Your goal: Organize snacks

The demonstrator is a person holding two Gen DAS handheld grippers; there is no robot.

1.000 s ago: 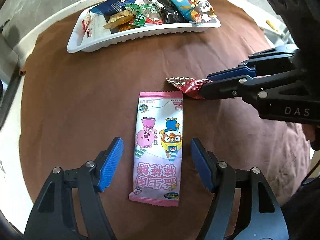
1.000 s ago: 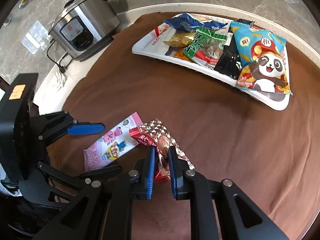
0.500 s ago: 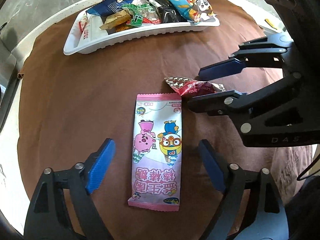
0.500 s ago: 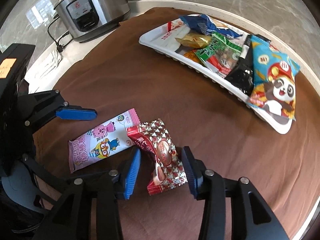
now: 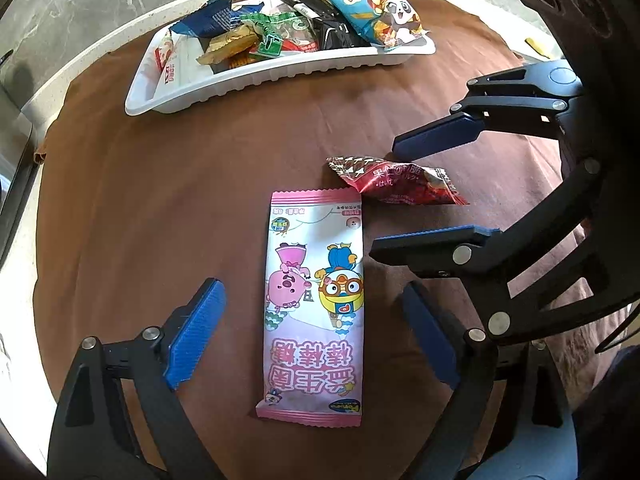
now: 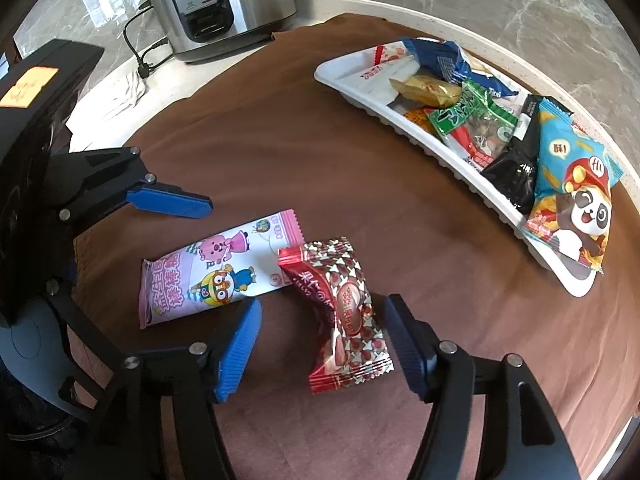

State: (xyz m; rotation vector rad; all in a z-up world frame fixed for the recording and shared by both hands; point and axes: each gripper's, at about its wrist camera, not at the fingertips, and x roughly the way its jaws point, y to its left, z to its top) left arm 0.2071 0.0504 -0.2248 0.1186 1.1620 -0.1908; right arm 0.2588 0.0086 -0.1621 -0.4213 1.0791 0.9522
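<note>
1. The pink snack packet is seen lying flat on the brown cloth, between the blue pads of the left gripper.
2. The left jaws are spread wide and are opening; the packet is not touched by either pad.
3. The red candy wrapper is found on the cloth just beside the pink packet's top corner, touching or slightly overlapping it.
4. The right gripper is held over the red wrapper; its jaws are opening, and the wrapper lies loose between the pads, gripped by neither.
5. The white tray is seen at the far side of the cloth, well apart, piled with assorted snack packets.
6. A rice cooker is seen beyond the cloth's edge.
</note>
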